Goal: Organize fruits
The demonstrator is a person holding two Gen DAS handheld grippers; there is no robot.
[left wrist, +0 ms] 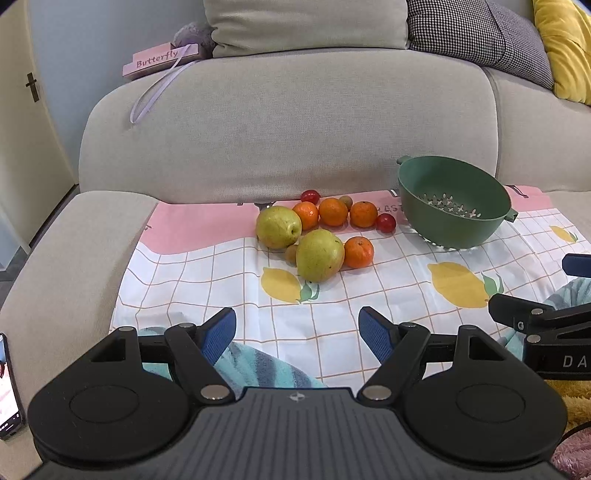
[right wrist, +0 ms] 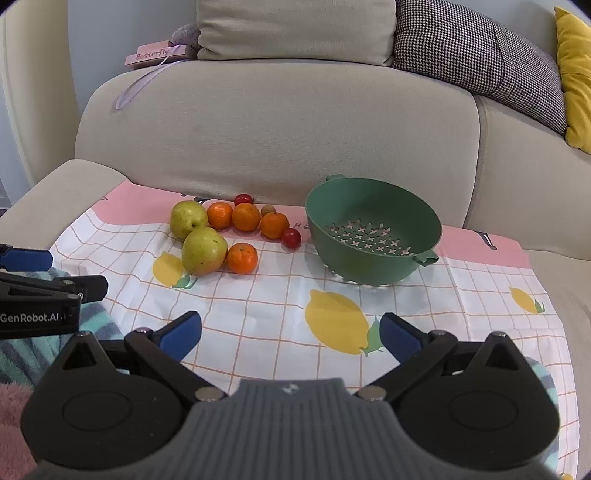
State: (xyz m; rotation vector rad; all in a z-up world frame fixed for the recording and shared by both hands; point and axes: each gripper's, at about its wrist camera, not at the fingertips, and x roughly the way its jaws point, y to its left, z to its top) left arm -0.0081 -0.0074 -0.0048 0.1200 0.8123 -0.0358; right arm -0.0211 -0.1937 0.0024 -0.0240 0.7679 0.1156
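Both grippers hang over the near edge of the cloth with nothing between their blue pads: the left gripper [left wrist: 297, 330] has its fingers spread wide, touching nothing, and the right gripper [right wrist: 290, 336] likewise stands wide apart and empty, its fingers over a printed lemon on the cloth. In the right wrist view the side of the left gripper carries the words "GenRobot.AI"; in the left wrist view the right gripper's side shows the letters "DA", the rest cut off. A pink box [left wrist: 162, 61] on top of the sofa arm reads "Butterfly", with a pale ribbon trailing down from it. The cloth bears dark letters behind the fruit, too hidden to read. The surface is the seat of a beige sofa [left wrist: 288, 122], covered by a tablecloth [left wrist: 229, 291] with a white grid, yellow lemons and a pink band along the back. Against the backrest lean a beige cushion [right wrist: 295, 29], a black-and-white houndstooth cushion [right wrist: 476, 55] and a yellow cushion [right wrist: 576, 81]. On the cloth, to the right, sits a green colander [right wrist: 373, 229], empty and tipped slightly. The fruit lies just left of it in a tight cluster, well ahead of both grippers: two green pears [left wrist: 319, 254], the nearer one touching a mandarin [left wrist: 358, 252]; three more mandarins [left wrist: 333, 211] in a row behind; two red cherry tomatoes [left wrist: 386, 222], one at each end of that row; and two small brownish fruits, too small to name. A striped teal blanket [left wrist: 255, 365] lies under the left gripper, and the edge of a phone [left wrist: 9, 387] shows at far left.
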